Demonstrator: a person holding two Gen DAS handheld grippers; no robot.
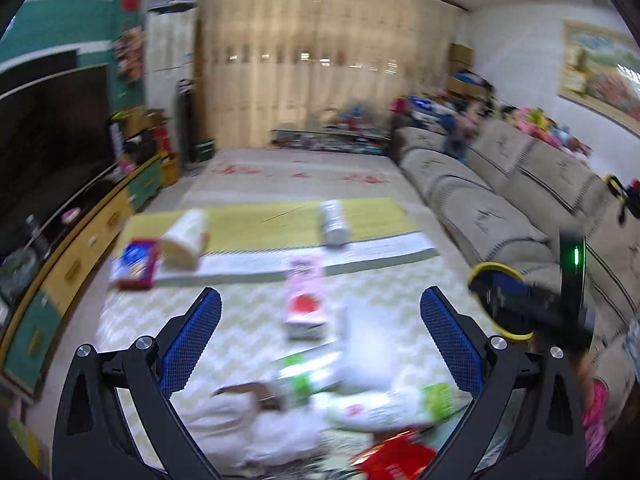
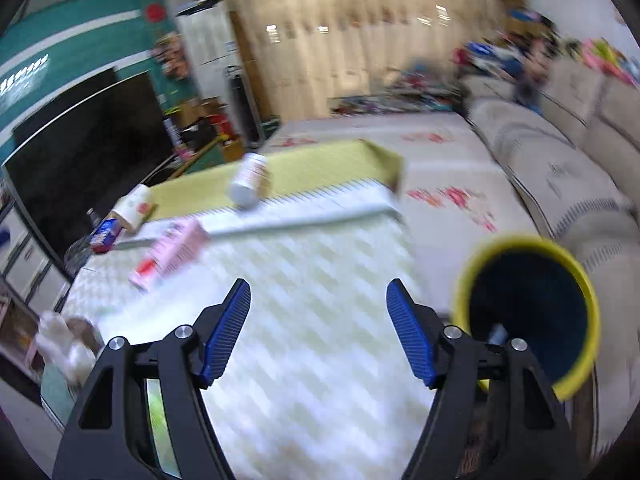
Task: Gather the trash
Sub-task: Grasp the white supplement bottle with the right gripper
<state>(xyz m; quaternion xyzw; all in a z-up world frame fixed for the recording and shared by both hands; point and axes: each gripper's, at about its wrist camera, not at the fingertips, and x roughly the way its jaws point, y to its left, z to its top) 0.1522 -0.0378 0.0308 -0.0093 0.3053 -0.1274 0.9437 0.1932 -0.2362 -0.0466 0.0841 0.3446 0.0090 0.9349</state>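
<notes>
We see cream curtains (image 1: 320, 60) behind a beige sofa (image 1: 500, 184), a dark television (image 1: 52, 136) against a teal wall (image 1: 76, 12).

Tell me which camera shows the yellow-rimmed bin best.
The right wrist view: the yellow-rimmed bin sits close, its dark blue inside visible. The left wrist view shows only part of its rim, behind the right hand-held gripper.
</notes>
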